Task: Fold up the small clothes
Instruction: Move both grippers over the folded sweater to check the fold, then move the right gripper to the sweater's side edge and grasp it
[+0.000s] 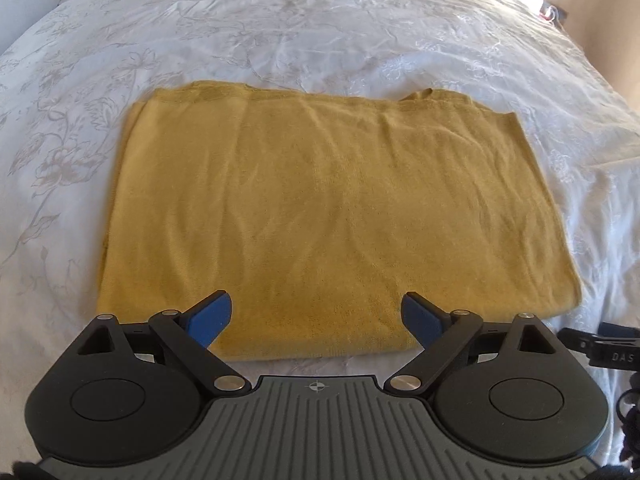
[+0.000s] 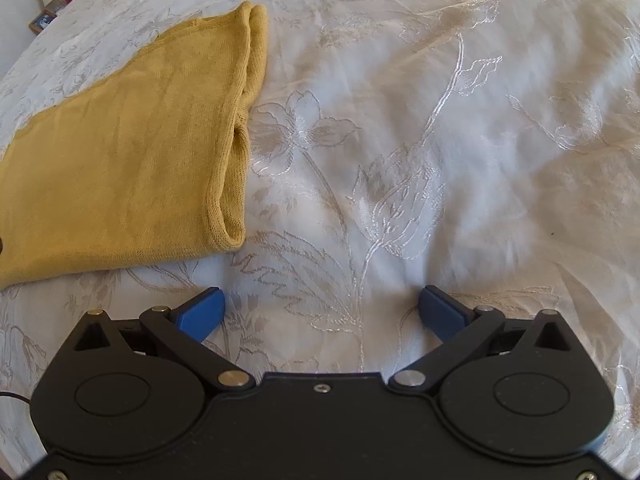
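A white bedspread (image 1: 320, 28) with pale flower stitching covers the bed. On it a mustard-yellow garment (image 1: 320, 208) lies flat, folded to a rough rectangle with its long axis running side to side. Taking the garment as landmark, the left gripper (image 1: 316, 312) hovers over its near edge, jaws wide and empty. The right gripper (image 2: 320, 306) hangs beyond its right-hand end, over bare bedspread, jaws also wide with nothing between them. The left is nearer; the next fold probably starts there.

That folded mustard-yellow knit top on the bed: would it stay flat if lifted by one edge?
Probably not. The folded mustard-yellow knit top wrinkles softly, so it likely droops. Its loose layered edges could slide apart. It looks thin, probably light.
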Demonstrator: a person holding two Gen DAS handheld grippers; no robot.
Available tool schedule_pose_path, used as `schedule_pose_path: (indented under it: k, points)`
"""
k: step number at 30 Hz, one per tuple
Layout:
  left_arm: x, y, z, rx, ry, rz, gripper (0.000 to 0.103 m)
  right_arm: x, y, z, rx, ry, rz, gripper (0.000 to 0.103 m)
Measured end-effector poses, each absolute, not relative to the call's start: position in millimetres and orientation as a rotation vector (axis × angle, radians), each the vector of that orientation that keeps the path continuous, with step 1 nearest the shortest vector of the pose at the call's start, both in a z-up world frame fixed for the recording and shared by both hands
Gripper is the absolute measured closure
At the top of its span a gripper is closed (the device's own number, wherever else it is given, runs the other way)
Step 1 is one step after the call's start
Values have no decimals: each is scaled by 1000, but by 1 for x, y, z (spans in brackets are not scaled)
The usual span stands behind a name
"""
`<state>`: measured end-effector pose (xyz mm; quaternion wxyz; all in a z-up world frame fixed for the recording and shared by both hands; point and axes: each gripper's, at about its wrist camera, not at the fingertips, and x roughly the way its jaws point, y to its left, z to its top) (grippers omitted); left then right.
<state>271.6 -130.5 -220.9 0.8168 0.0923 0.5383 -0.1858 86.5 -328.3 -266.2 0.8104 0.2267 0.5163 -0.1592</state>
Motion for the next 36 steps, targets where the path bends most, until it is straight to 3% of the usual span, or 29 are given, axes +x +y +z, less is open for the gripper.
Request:
schedule_pose_path:
  k: [9,13,24,31,36]
  points:
    - [262,-125,-262,195,1299,-301,6,87,-342,-263,504,1137,-219,0]
    - [262,-125,-272,207,1344,-284,0,87,-357,-243,540,1022,-126,22]
    - [261,-134,-279,221,1342,-236,0,155,-386,-245,708,920,139,30]
    - [262,-135,-278,223,1345,-238,0,190,-391,-275,794,973,180,27]
    - [264,-134,-279,226,1348,-240,0,209,-392,-281,865,950,230,0]
